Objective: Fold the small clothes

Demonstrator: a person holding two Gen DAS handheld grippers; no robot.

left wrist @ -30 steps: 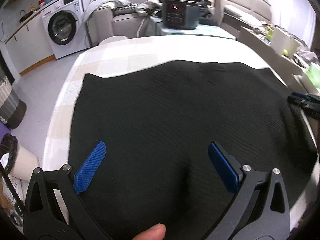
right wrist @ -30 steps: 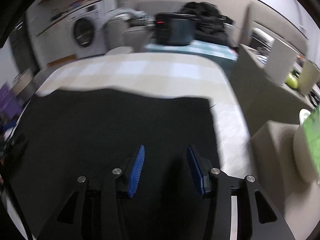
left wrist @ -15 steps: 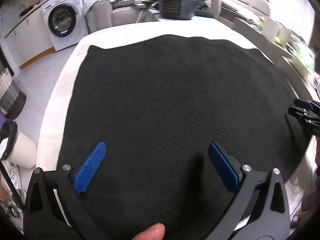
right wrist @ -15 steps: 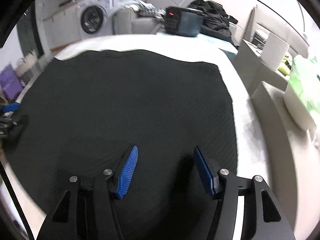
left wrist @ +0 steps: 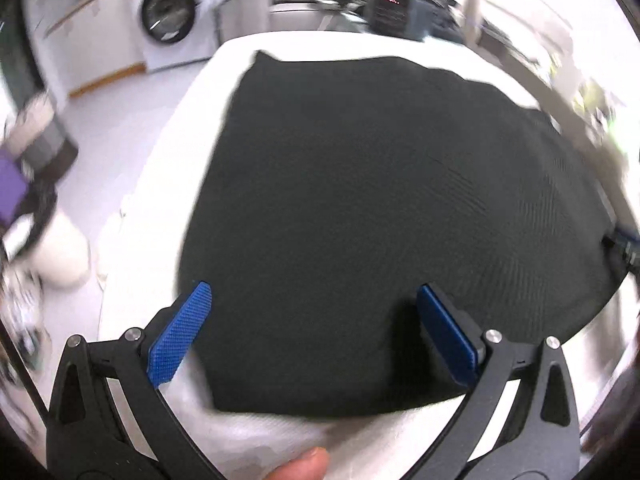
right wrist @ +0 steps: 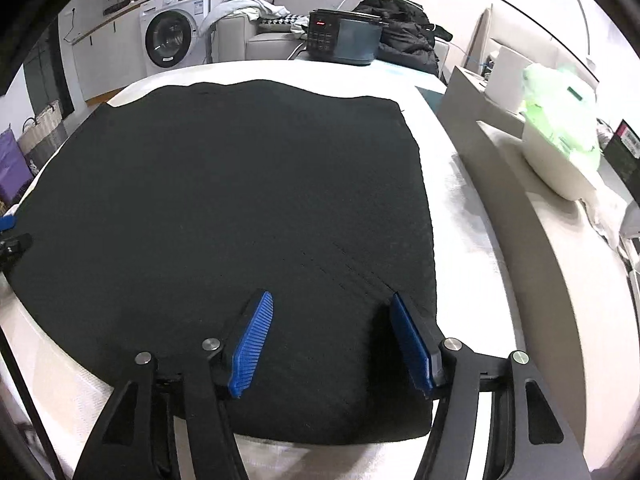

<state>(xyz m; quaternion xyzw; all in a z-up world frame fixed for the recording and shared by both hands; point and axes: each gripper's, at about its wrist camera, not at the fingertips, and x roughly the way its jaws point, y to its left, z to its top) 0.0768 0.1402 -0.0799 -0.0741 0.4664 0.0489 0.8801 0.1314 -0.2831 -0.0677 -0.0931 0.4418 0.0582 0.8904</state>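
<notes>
Black cloth [right wrist: 224, 208] lies flat beneath the right hand-held gripper [right wrist: 332, 336], jaws opening, nothing clasped.

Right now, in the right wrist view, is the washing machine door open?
No. The washer at the back left shows its round door shut flush against the front panel.

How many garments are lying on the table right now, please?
1: a black garment lies spread flat across the white table, under both open grippers. A dark pile sits on the couch behind; anything under the cloth would be hidden.
</notes>
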